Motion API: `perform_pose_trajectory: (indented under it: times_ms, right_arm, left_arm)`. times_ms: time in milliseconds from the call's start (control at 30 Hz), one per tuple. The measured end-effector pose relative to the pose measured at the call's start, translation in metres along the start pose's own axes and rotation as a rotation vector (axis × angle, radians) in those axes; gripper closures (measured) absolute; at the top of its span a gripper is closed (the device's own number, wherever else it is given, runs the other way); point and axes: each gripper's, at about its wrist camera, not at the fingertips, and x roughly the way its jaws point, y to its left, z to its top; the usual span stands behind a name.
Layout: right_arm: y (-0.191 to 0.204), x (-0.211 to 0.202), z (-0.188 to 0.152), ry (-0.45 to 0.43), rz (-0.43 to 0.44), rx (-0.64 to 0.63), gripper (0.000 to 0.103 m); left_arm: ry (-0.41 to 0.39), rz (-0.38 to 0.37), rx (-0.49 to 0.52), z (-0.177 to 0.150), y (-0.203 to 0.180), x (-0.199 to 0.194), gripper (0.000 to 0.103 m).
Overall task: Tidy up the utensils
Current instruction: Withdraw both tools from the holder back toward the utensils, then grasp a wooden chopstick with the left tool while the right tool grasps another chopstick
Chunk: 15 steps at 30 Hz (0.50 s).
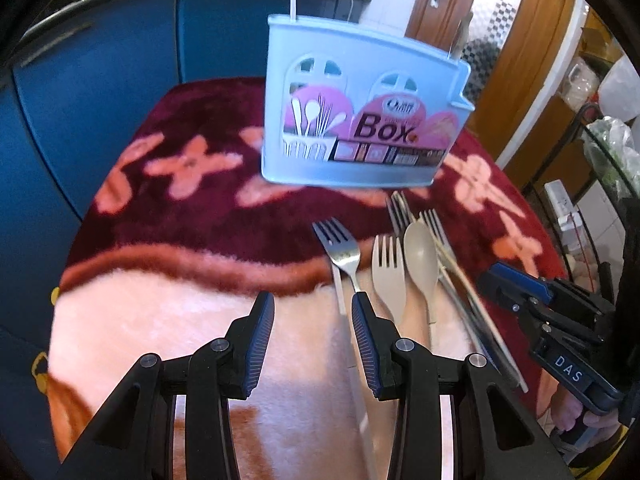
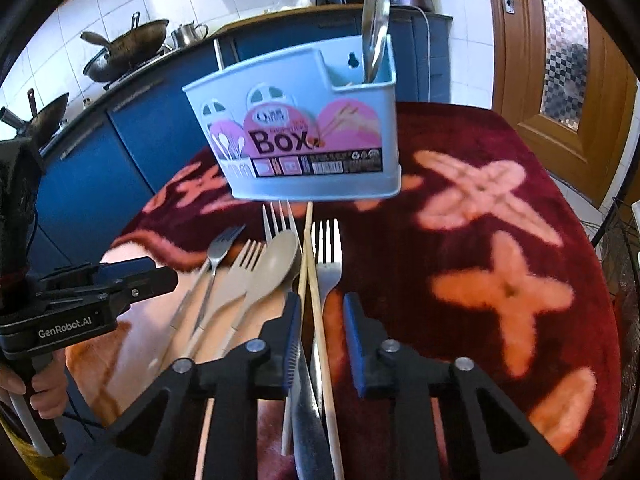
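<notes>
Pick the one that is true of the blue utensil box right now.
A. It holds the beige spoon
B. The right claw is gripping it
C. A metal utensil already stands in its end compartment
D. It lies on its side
C: a metal utensil stands up out of the end compartment of the upright blue utensil box, while the beige spoon lies on the blanket.

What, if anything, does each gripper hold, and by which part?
Nothing. The left gripper and right gripper are both open above the utensils, gripping none.

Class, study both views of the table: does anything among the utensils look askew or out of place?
Yes. The two wooden chopsticks cross each other in an X over the metal forks, rather than lying parallel. Most utensils lie loose on the blanket; the blue utensil box holds few.
</notes>
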Motion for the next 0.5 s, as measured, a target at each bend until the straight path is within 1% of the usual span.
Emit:
perform_pose_trajectory:
  times_ms: [100,200,333,500]
  right_arm:
    - [0.002,0.006,-0.001,0.015,0.000,-0.019,0.083]
    - [0.003,0.011,-0.001,0.031,-0.001,-0.030,0.087]
    - [0.003,0.017,0.000,0.037,-0.011,-0.024,0.091]
    - [0.001,0.019,-0.001,0.034,0.002,-0.009,0.094]
  left_arm:
    - [0.016,-0.002,-0.003,-0.003,0.001,0.007,0.062]
    - [0.024,-0.008,0.005,-0.004,0.000,0.013,0.062]
    - [0.030,-0.032,0.003,-0.004,0.000,0.019,0.062]
    - [0.028,-0.034,0.008,-0.003,-0.001,0.022,0.062]
